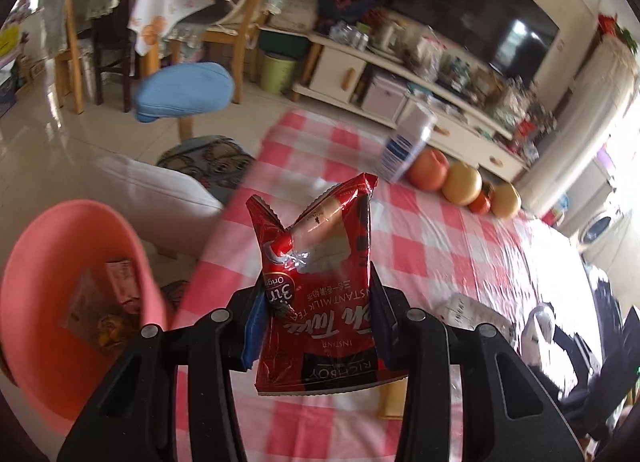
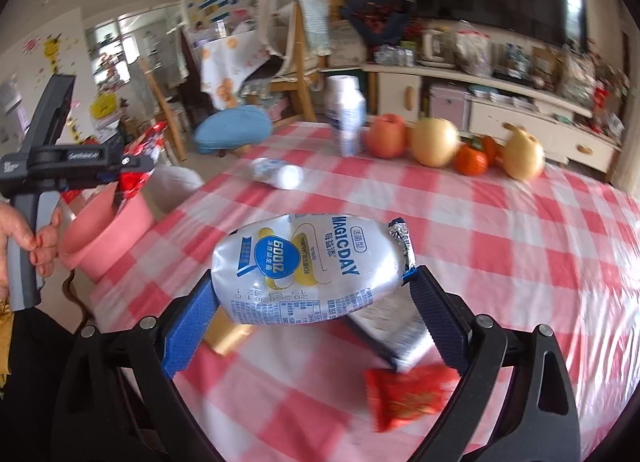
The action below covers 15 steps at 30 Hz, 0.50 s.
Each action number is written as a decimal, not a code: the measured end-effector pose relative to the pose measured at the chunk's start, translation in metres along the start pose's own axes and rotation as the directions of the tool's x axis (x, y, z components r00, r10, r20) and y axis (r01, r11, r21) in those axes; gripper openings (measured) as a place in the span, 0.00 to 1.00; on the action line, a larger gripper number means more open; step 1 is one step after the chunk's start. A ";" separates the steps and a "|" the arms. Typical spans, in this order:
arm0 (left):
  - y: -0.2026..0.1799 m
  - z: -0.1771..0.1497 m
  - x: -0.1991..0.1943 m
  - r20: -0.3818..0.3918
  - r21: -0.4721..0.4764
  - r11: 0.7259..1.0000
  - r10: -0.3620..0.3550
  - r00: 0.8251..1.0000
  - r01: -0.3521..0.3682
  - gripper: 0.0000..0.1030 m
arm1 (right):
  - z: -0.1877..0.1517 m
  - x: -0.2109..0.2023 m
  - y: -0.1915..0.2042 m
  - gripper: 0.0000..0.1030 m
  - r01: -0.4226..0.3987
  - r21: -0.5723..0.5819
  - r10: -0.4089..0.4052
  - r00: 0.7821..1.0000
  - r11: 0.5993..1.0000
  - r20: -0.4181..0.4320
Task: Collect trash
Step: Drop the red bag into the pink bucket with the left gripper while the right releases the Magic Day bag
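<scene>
My left gripper [image 1: 316, 302] is shut on a red instant milk tea packet [image 1: 320, 282] and holds it up beside the table edge, right of the pink bin [image 1: 52, 262]. In the right wrist view the left gripper [image 2: 120, 177] with the red packet [image 2: 140, 157] hangs over the pink bin [image 2: 104, 234]. My right gripper [image 2: 312, 294] is shut on a silver-white MAGICDAY pouch [image 2: 308, 266], held above the pink checked tablecloth [image 2: 500, 262]. The bin holds some wrappers [image 1: 104, 302].
On the table lie a red wrapper [image 2: 408, 394], a crumpled silver wrapper [image 2: 278, 173], a flat dark packet [image 2: 392, 330] and a tan piece [image 2: 224, 336]. A white bottle [image 2: 346, 117] and a row of fruit [image 2: 436, 141] stand at the far edge. Stools and chairs stand on the floor beyond.
</scene>
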State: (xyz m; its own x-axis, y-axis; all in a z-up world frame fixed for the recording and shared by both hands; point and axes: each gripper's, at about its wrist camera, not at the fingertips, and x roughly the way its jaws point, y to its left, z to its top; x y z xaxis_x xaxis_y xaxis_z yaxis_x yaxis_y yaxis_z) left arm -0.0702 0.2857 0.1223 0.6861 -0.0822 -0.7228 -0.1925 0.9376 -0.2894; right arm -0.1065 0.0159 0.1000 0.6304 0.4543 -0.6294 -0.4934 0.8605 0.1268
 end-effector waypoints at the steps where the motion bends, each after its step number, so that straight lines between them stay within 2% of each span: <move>1: 0.008 0.001 -0.004 0.010 -0.018 1.000 0.003 1.000 -0.003 0.43 | 0.004 0.003 0.012 0.92 -0.014 -0.018 0.014 1.000 1.000 -0.002; 7: 0.064 0.008 -0.028 0.064 -0.124 0.991 0.054 0.996 -0.046 0.43 | 0.030 0.021 0.095 0.92 -0.115 -0.150 0.115 0.993 0.982 -0.010; 15: 0.142 0.006 -0.049 0.088 -0.273 0.959 0.108 0.990 -0.081 0.44 | 0.060 0.056 0.209 0.92 -0.240 -0.318 0.239 0.970 0.917 -0.042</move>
State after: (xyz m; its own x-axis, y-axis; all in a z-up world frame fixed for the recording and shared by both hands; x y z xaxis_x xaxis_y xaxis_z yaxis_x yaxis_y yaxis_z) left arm -0.1268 0.4251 0.1203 0.7203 0.0499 -0.6919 -0.4312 0.8135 -0.3903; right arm -0.1382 0.2351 0.1369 0.4686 0.6365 -0.6126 -0.7941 0.6073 0.0236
